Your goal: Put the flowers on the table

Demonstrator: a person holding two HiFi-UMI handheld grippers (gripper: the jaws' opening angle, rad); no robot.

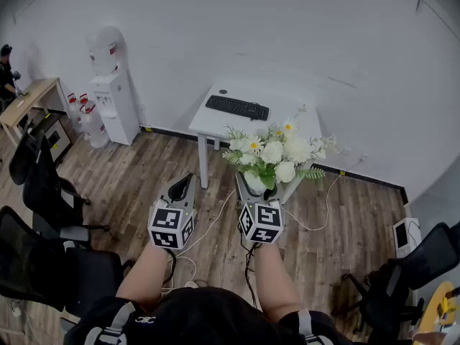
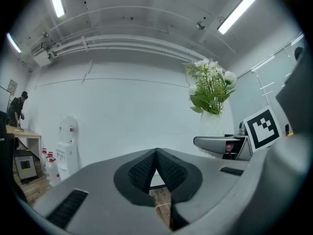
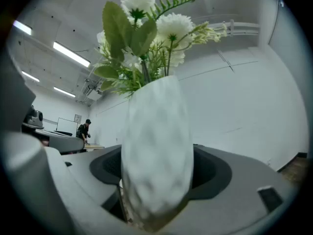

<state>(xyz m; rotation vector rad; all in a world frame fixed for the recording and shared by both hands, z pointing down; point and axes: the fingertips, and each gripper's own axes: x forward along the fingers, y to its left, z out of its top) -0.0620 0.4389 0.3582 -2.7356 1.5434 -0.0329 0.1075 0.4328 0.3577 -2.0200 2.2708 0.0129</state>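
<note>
A white vase of white flowers with green leaves is held upright above the wooden floor, short of the white table. My right gripper is shut on the vase, whose body fills the gap between the jaws, with the flowers rising above. My left gripper hangs beside it to the left, shut with nothing between its fingertips. The left gripper view shows the flowers and the right gripper off to the right.
A black keyboard lies on the table's left part. A water dispenser stands by the wall at left, near a wooden desk and a person. Black chairs flank me; another chair is right. Cables cross the floor.
</note>
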